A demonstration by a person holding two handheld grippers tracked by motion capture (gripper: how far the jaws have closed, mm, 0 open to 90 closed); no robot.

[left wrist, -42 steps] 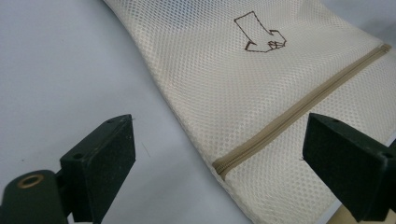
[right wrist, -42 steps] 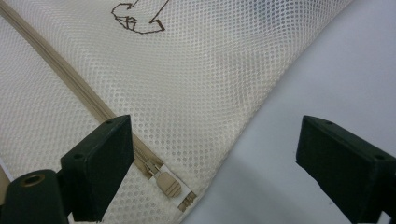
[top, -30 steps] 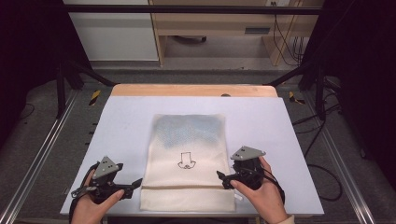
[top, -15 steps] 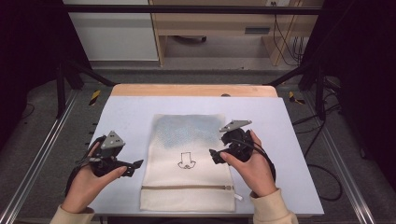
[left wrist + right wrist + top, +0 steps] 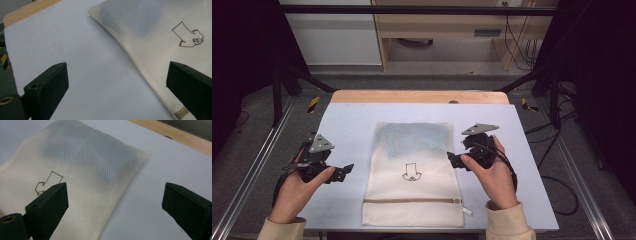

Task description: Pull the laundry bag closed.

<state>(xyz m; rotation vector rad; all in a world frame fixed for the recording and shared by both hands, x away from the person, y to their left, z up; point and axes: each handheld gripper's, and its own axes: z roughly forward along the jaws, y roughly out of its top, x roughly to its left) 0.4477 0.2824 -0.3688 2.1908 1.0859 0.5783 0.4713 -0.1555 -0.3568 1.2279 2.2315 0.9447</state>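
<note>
While the cream mesh bag (image 5: 413,175) is lying flat on the pale table (image 5: 352,115) between both tools, the left gripper (image 5: 343,172) is hovering just off its one side edge, jaws having just been opening, now spread wide and empty. The right gripper (image 5: 454,161) is hanging at the opposite edge, jaws likewise wide, gripping nothing.

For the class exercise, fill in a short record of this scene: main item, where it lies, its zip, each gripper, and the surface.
main item: cream mesh laundry bag with a small drawn emblem
contents: something bluish in its far half
zip: near the near edge
left gripper: open, beside the bag, holding nothing
right gripper: open, at the bag's right edge, holding nothing
surface: white table
</note>
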